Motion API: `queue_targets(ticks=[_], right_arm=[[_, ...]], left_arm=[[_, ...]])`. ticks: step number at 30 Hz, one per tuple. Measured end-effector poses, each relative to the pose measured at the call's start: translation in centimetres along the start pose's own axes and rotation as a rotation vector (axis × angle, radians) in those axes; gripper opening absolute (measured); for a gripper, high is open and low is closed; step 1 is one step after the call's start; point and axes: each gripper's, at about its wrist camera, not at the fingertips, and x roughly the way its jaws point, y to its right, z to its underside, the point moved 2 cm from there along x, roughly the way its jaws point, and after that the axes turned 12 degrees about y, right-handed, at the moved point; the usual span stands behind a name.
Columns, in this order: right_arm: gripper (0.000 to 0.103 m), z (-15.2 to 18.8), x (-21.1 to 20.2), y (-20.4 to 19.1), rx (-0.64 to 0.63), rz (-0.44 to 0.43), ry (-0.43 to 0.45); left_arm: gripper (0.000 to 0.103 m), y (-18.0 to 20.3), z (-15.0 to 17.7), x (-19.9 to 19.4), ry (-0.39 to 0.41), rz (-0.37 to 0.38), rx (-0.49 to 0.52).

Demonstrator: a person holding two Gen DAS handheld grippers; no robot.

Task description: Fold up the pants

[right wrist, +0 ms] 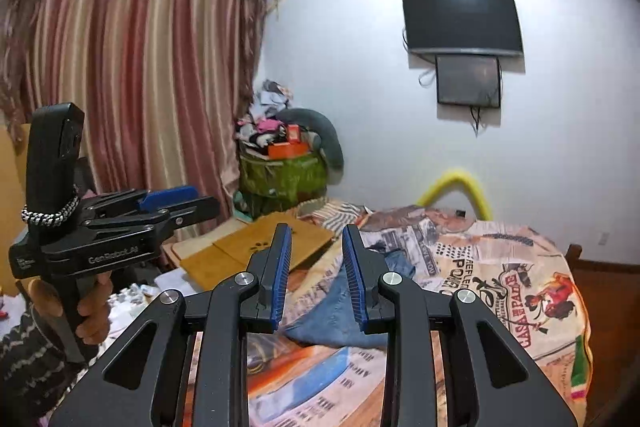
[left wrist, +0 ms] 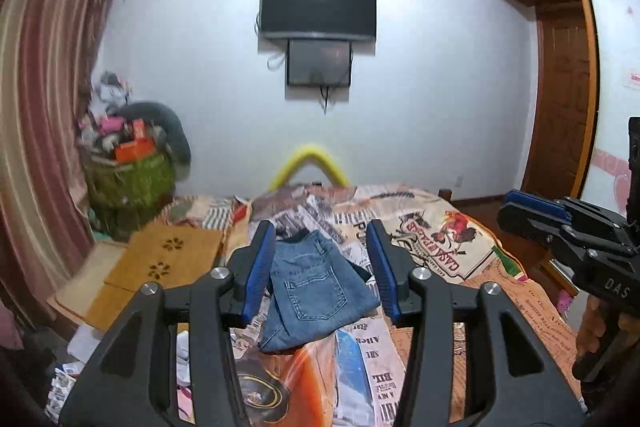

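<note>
Folded blue jeans [left wrist: 316,291] lie back pocket up on the newspaper-print bedspread [left wrist: 460,239]. My left gripper [left wrist: 320,227] is raised above the bed and open, its blue pads [left wrist: 258,267] apart with nothing between them; the jeans show through the gap, well below. In the right wrist view the jeans [right wrist: 332,311] lie beyond my right gripper [right wrist: 317,229], which is open by a narrower gap and holds nothing. A hand holds the left gripper [right wrist: 192,201] at that view's left. The right gripper [left wrist: 516,205] appears at the right edge of the left wrist view.
A tan board with paw cut-outs [left wrist: 172,255] lies on the bed's left side. A green basket piled with clutter [left wrist: 128,179] stands by the striped curtain [right wrist: 140,67]. A yellow foam tube [left wrist: 308,151] arches behind the bed. A television [left wrist: 318,7] hangs on the far wall, beside a wooden wardrobe [left wrist: 560,87].
</note>
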Motion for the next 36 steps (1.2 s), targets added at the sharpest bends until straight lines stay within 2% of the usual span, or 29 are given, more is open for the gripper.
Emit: queue_targets(ticks=[3, 5, 6, 7, 8, 10, 12, 13, 14, 17, 36], right_arm=[[0.026, 0.6, -2.5, -1.6, -0.031, 0.034, 0.036], [0.027, 1.0, -3.3, -2.1, -0.043, 0.054, 0.044], [0.03, 1.3, -3.8, -2.2, -0.047, 0.07, 0.049], [0.039, 1.5, -4.1, -2.2, -0.041, 0.083, 0.053], [0.05, 1.7, -4.4, -2.2, -0.03, 0.096, 0.055], [0.063, 1.9, -4.6, -2.0, -0.017, 0.113, 0.059], [0.071, 2.0, -4.9, -1.9, -0.012, 0.136, 0.062], [0.079, 2.0, -5.0, -2.0, -0.011, 0.14, 0.061], [0.087, 1.9, -5.1, -2.0, -0.01, 0.146, 0.062], [0.102, 1.9, -5.5, -2.1, -0.01, 0.175, 0.077], [0.102, 2.7, -7.2, -2.2, 0.003, 0.219, 0.09]], left_arm=[[0.049, 1.0, 0.5, -2.6, 0.039, -0.029, 0.032], [0.056, 1.7, 0.9, -4.6, 0.075, -0.036, 0.049], [0.064, 2.0, 1.0, -5.3, 0.087, -0.037, 0.053], [0.072, 2.3, 1.3, -6.3, 0.111, -0.045, 0.058], [0.075, 2.5, 1.4, -6.6, 0.122, -0.049, 0.06], [0.089, 2.9, 1.6, -7.5, 0.14, -0.049, 0.055], [0.099, 3.0, 1.7, -8.2, 0.147, -0.048, 0.039], [0.103, 3.1, 1.8, -8.4, 0.152, -0.053, 0.033], [0.103, 3.2, 1.9, -8.5, 0.155, -0.055, 0.033], [0.103, 3.6, 2.2, -8.8, 0.151, -0.054, 0.042], [0.103, 3.5, 3.4, -8.7, 0.133, -0.043, 0.017]])
